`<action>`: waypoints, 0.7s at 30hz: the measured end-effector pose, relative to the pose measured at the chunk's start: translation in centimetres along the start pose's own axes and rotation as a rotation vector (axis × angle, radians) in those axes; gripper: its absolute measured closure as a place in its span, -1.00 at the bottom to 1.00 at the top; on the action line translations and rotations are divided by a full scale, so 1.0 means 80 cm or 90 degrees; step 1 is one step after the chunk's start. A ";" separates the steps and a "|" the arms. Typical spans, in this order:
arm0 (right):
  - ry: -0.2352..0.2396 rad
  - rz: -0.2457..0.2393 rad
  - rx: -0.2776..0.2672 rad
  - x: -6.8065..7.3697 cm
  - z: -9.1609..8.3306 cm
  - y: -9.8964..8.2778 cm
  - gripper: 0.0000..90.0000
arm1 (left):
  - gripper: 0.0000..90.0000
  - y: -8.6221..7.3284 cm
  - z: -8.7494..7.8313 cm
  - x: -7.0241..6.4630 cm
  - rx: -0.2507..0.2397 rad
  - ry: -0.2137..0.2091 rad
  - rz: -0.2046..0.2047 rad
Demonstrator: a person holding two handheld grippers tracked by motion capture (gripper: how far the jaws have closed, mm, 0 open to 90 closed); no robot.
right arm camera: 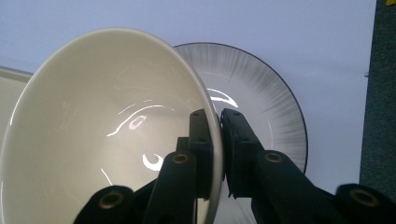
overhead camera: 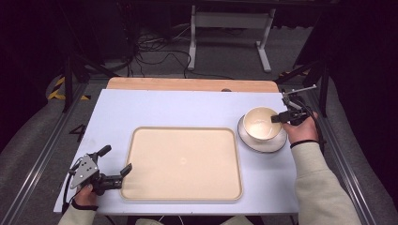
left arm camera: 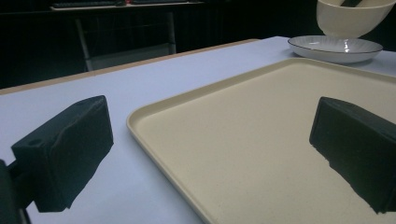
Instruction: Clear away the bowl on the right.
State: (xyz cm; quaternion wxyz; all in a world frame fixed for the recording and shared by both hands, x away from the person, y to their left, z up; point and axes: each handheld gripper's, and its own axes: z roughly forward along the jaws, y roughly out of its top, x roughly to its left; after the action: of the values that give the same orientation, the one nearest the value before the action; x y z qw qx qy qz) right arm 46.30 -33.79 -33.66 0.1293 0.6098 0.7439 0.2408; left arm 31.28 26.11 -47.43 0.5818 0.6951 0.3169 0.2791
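We see the right gripper point(overhead camera: 278, 118) clamped on the rim of the cream bowl point(overhead camera: 261, 124) — one jaw inside the wall, the other outside, as the right gripper view confirms. The bowl hangs clear above the grey-rimmed plate point(overhead camera: 277, 143), tilted slightly, at the right side of the white worktop point(overhead camera: 187, 105). In the left gripper view we note a visible gap between bowl and plate. The left gripper point(overhead camera: 116, 165) sits at the near left corner of the beige tray point(overhead camera: 183, 161) — jaws wide apart, nothing between them, one over the tray's edge, the other over the worktop.
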 end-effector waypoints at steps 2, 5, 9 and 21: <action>-0.003 -0.004 -0.004 0.003 -0.004 -0.001 0.85 | -0.99 0.000 0.000 0.000 0.000 0.000 0.002; -0.007 -0.012 -0.013 0.009 -0.010 -0.003 0.84 | -0.99 0.000 0.000 0.000 0.000 0.000 0.000; 0.006 -0.024 -0.019 0.019 -0.017 -0.005 0.84 | -0.99 0.000 0.000 0.000 0.000 0.000 0.000; 0.043 -0.062 -0.012 0.056 -0.016 -0.004 0.84 | -0.99 0.000 0.000 0.000 0.000 0.000 0.000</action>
State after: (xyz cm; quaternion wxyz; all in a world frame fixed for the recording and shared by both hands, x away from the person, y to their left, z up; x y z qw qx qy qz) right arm 44.37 -29.80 -32.28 0.1212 0.5634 0.7742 0.2617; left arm 31.28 26.10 -47.43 0.5819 0.6952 0.3164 0.2792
